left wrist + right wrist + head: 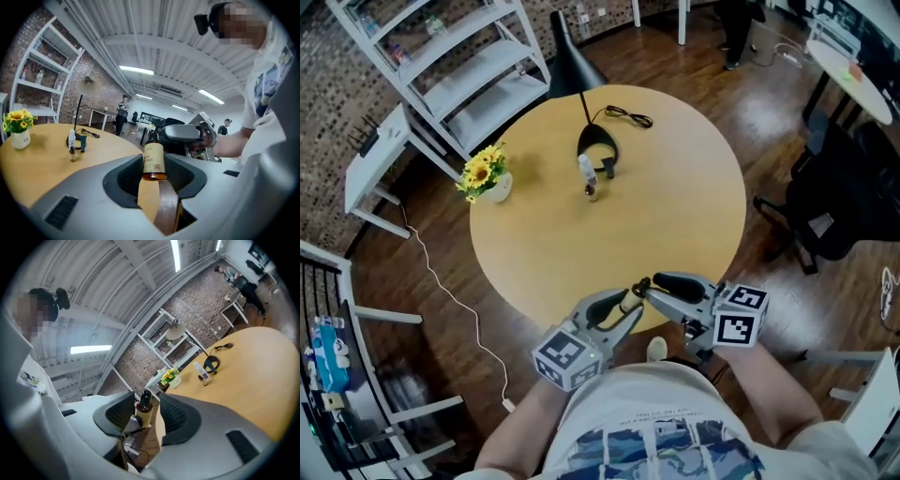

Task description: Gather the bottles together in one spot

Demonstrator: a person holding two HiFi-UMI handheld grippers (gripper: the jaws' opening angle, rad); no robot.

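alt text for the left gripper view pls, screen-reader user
A small amber bottle with a pale label is upright, clamped between the left claw's jaws over the edge of a wooden table. The right claw sits at its dark cap on the far side. Farther back on the table are two more small bottles and a pot of yellow flowers.

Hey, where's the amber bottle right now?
In the head view, the amber bottle is above the table's near edge, gripped between the left hand-held gripper and the right hand-held gripper, far from the white bottle by the lamp base.
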